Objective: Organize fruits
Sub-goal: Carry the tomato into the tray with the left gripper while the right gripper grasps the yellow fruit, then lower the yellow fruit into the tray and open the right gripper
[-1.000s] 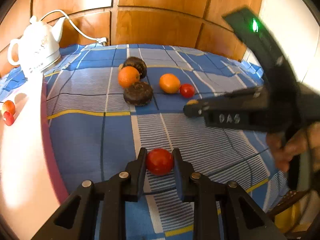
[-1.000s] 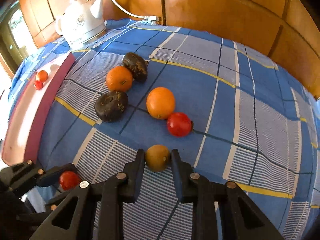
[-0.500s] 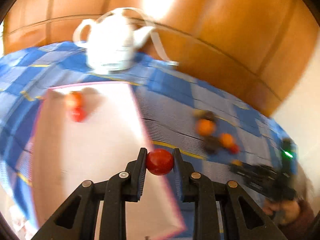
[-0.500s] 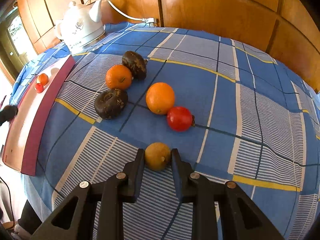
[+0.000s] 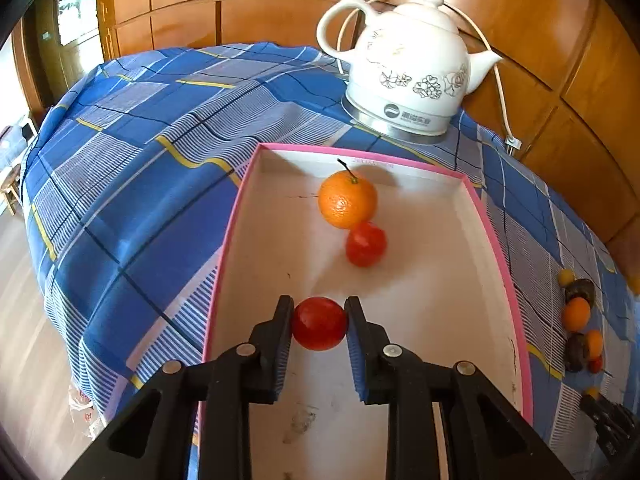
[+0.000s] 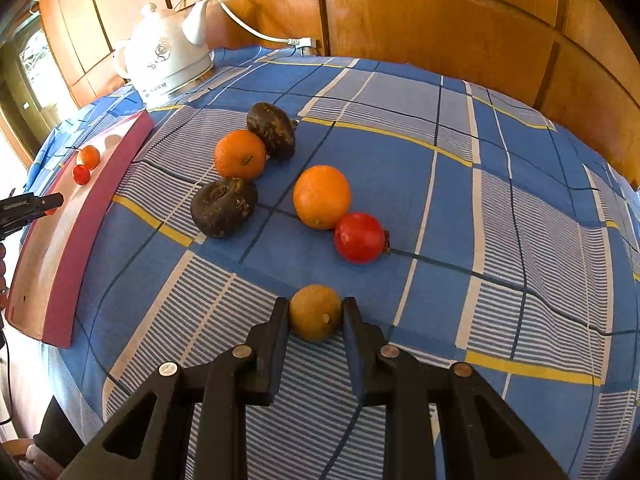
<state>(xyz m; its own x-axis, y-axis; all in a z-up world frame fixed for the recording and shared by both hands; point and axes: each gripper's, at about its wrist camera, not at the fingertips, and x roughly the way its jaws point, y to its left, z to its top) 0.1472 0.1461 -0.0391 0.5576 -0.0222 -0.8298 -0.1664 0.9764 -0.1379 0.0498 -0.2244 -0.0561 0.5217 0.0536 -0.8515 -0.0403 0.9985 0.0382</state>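
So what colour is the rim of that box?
Pink, around a white inside; the box shows best in the left wrist view.

surface: table under a blue plaid tablecloth (image 6: 400,168), sitting against wood panelling
kettle: white ceramic electric kettle (image 5: 408,76) standing at the far edge, cord trailing off
box: pink-rimmed shallow box (image 5: 505,272) lying just in front of the kettle
loose fruit: two oranges (image 6: 322,197), two dark brown fruits (image 6: 223,207), one red fruit (image 6: 360,237) clustering mid-cloth
yellow-brown fruit (image 6: 315,312): resting on the cloth near the front

A red fruit (image 5: 319,323) hangs over the pink-rimmed tray (image 5: 496,240); a yellow-brown fruit (image 6: 315,312) lies on cloth.
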